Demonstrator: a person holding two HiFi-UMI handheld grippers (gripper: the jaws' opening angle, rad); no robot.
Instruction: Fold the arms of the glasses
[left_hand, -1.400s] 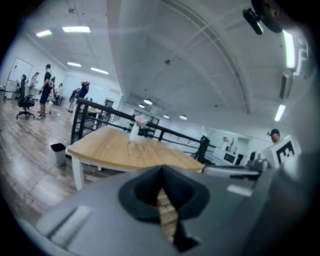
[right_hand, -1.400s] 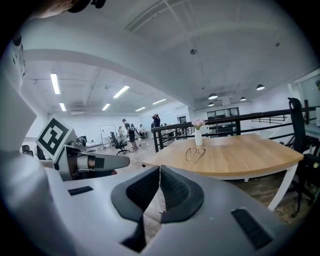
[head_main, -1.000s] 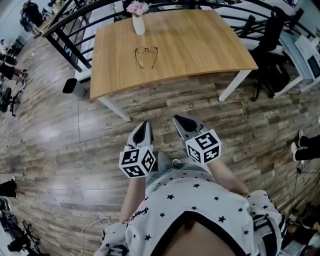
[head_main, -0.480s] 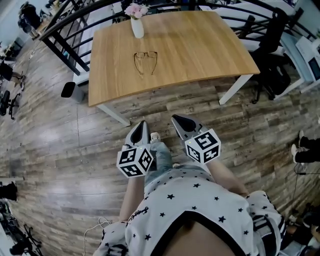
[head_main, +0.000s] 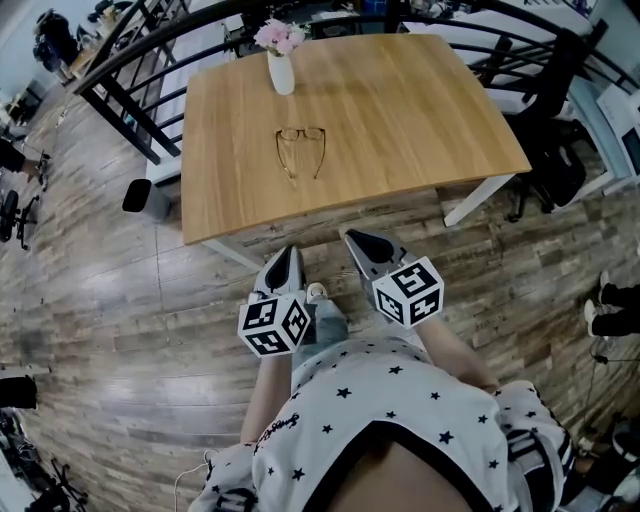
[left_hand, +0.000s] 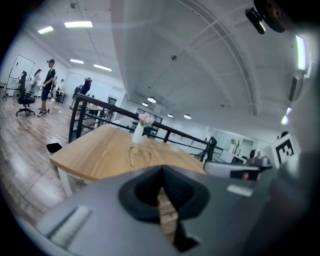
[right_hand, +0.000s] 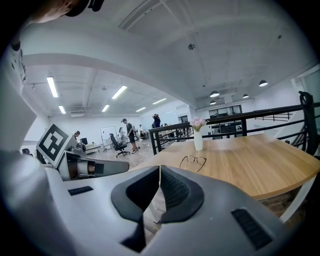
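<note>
Wooden table (head_main: 420, 100) on white legs stands ahead of us on a plank floor (head_main: 100, 300). The glasses (head_main: 301, 150) lie on its bare top, a little left of the middle.

They have a thin dark frame with clear lenses. Both arms stand unfolded, running from the front straight toward our edge of the table, so the pair makes an open U. The lens side faces away from us, toward a white vase (head_main: 281, 72) of pink flowers (head_main: 279, 36) near the far edge. Vase and glasses are well apart, and nothing touches the glasses. From the right gripper view we see the same pair (right_hand: 193, 161) low on the wood, arms splayed.

Both grippers hang over the floor, short of the table's near edge and well apart from the glasses. We hold the left gripper (head_main: 288, 258) with its jaws pressed together and nothing between them. In its own view only floor shows through the slit below the tips. The right gripper (head_main: 358, 242) just beside it is likewise closed and empty, pads meeting at the tip.

Beyond the table runs a black railing (head_main: 130, 60), and a black chair (head_main: 555, 120) stands to the right. Far off, people (right_hand: 128, 134) stand in the open room.
</note>
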